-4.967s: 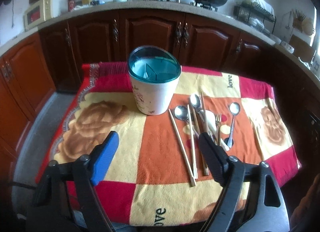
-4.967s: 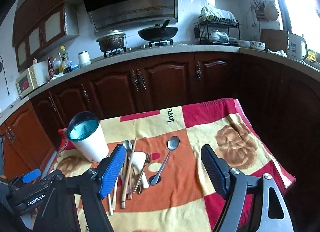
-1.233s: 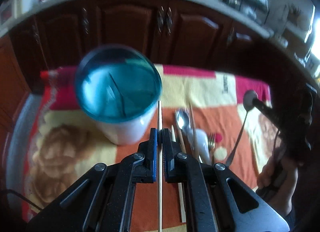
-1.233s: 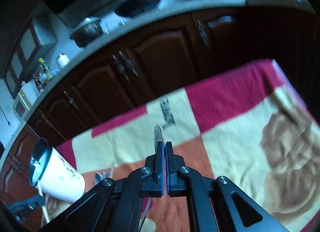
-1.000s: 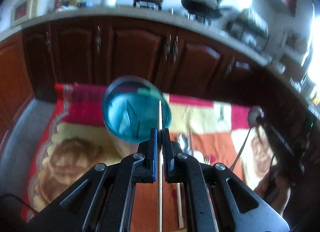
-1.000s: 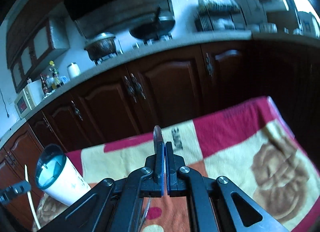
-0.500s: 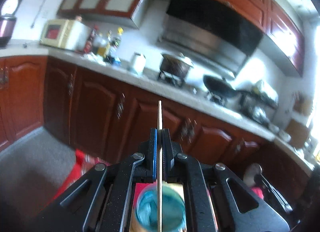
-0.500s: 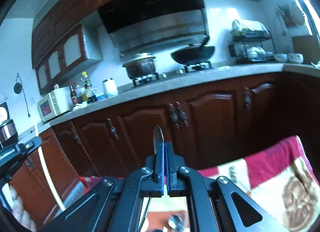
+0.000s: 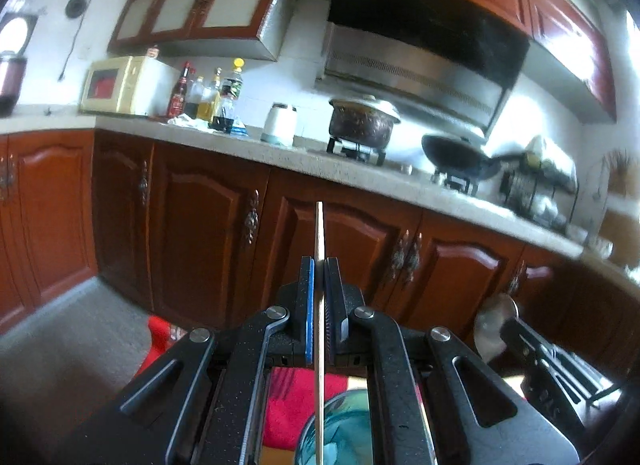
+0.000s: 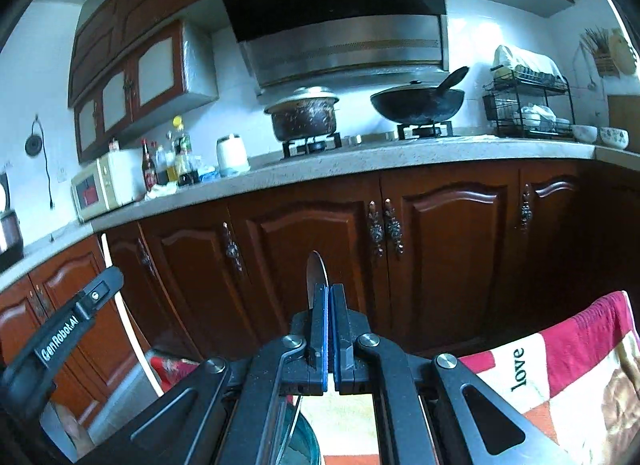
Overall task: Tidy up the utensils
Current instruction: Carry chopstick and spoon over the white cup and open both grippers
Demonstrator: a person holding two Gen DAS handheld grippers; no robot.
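My left gripper point(image 9: 319, 265) is shut on a pale wooden chopstick point(image 9: 319, 233), held upright, its lower end over the teal mouth of the utensil holder point(image 9: 340, 433) at the bottom of the left wrist view. My right gripper point(image 10: 329, 291) is shut on a metal spoon point(image 10: 315, 279), bowl end up, handle running down toward the holder's rim point(image 10: 306, 445). The right gripper and spoon bowl point(image 9: 496, 323) show at right in the left wrist view. The left gripper point(image 10: 60, 345) with its chopstick point(image 10: 128, 325) shows at left in the right wrist view.
The table has a red, orange and yellow cloth point(image 10: 560, 369). Dark wooden cabinets point(image 10: 440, 257) stand behind under a stone counter with a pot point(image 10: 304, 113), a wok point(image 10: 416, 103), a dish rack point(image 10: 528, 109) and a microwave point(image 10: 104, 185). The other utensils are out of view.
Both grippers have tilted up and risen since a second ago, so the views now face the cabinets and counter. The chopstick and spoon stay clamped, now upright over the holder.
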